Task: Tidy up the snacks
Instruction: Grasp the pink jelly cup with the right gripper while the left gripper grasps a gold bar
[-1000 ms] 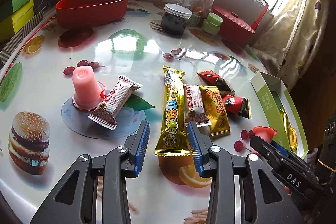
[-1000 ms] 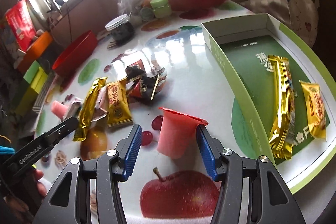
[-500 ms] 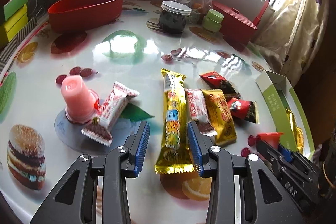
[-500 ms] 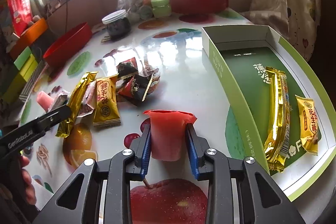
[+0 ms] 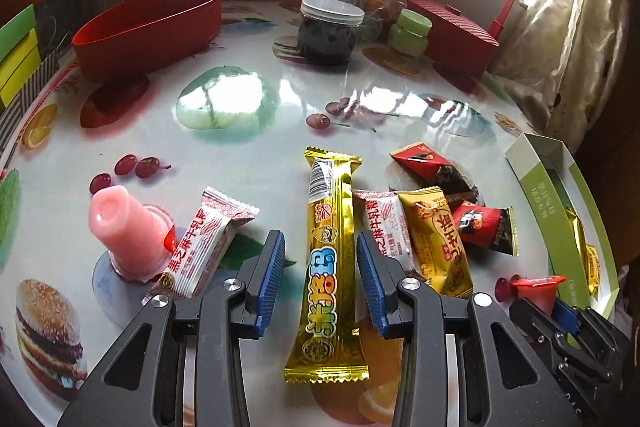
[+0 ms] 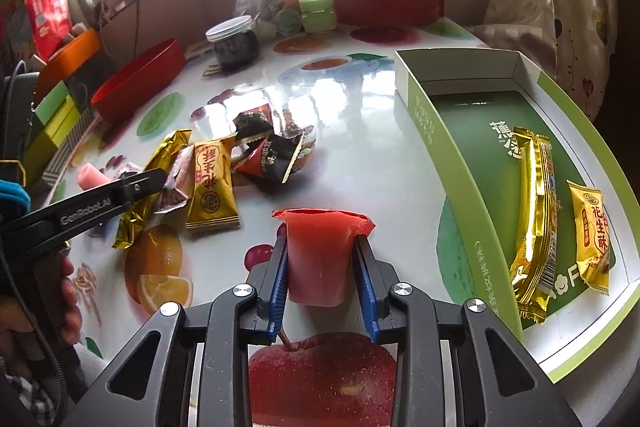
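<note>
Right gripper clamping jelly cup above table, beside green box; left gripper gaping astride gold bar; risking soft cup squeezing out, slick foil slipping.

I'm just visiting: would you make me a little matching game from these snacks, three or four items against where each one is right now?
Things:
1. upright pink jelly cup
2. long gold bar
3. tipped pink jelly cup
4. peanut candy packet

Places:
A. inside the green box
B. between the left gripper's open fingers
C. clamped in the right gripper
D. leaning beside a white-red packet

Pairs: 1-C, 2-B, 3-D, 4-A
</note>
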Tool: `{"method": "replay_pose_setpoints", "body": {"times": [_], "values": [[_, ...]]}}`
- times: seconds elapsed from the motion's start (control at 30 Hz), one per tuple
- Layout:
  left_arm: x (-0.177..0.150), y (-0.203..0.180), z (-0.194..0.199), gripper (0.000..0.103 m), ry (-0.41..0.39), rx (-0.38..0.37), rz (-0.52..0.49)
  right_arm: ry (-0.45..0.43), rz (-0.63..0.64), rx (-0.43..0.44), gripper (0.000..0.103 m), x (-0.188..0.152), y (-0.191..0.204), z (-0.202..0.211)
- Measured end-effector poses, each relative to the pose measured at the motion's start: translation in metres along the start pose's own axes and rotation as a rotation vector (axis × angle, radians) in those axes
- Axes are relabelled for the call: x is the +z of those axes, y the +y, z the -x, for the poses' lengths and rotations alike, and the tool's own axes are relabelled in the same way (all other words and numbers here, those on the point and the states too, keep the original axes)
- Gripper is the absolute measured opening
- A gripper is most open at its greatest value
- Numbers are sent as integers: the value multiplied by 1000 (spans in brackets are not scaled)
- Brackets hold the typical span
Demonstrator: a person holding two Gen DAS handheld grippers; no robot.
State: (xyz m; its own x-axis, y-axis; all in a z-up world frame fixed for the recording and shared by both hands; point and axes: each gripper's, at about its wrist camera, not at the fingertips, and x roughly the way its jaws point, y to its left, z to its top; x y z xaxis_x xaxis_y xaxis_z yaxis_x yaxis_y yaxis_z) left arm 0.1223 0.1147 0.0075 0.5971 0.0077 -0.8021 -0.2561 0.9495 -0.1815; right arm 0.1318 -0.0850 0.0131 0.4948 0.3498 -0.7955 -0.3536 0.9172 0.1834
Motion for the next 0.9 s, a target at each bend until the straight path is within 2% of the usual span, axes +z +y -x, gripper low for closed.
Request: {"method": "replay_pose_setpoints", "body": {"times": [0.23,0.37,0.9], "values": [[2,-5,-3,39,-3,7,-20,-1,-3,5,30,-1,-1,0],[2,-4,-4,24,-4,11,-16,-2,-4,5,30,-1,0,0],[-1,-6,16,23,-52,15,-23,-5,-4,6,29,-2,-1,1]]}}
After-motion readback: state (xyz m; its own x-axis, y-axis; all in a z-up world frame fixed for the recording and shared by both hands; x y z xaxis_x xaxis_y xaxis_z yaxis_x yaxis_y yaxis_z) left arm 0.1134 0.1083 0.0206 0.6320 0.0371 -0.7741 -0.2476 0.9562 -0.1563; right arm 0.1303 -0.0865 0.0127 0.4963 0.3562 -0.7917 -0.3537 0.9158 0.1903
